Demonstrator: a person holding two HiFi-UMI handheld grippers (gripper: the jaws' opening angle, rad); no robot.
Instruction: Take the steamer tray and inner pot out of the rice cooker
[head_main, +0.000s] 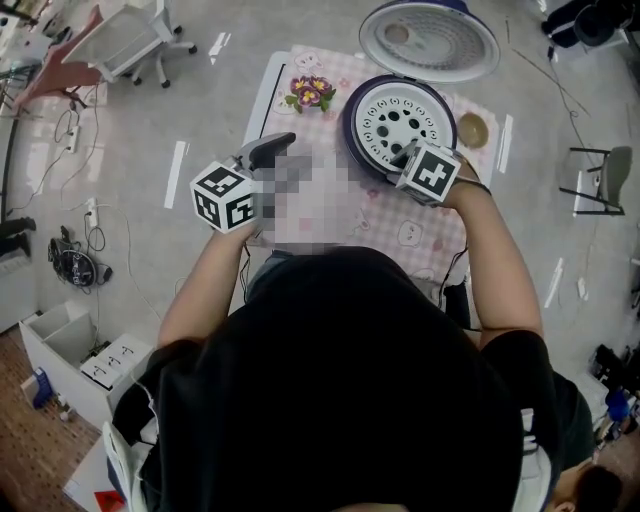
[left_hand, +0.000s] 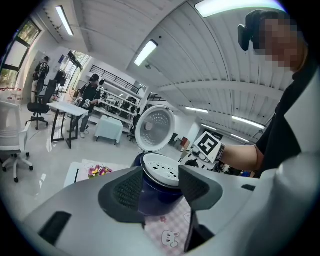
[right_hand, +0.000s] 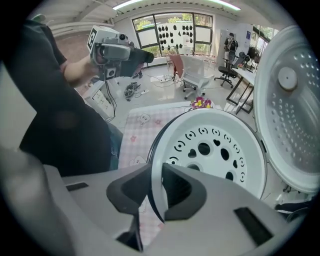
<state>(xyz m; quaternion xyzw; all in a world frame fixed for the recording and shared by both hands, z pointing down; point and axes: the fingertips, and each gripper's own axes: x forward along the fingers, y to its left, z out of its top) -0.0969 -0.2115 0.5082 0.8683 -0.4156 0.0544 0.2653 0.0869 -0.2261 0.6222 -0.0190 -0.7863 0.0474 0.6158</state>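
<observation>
A dark blue rice cooker stands on the table with its lid swung open at the back. The white steamer tray, pierced with holes, lies in its top. My right gripper points steeply down and is shut on the tray's near rim, one pad on each side of the thin white edge. My left gripper hangs open to the left of the cooker, apart from it, with nothing between its fingers. The inner pot is hidden under the tray.
A pink checked cloth covers the table. A small bunch of artificial flowers lies at the back left, and a small brown dish sits right of the cooker. A chair stands on the floor to the right.
</observation>
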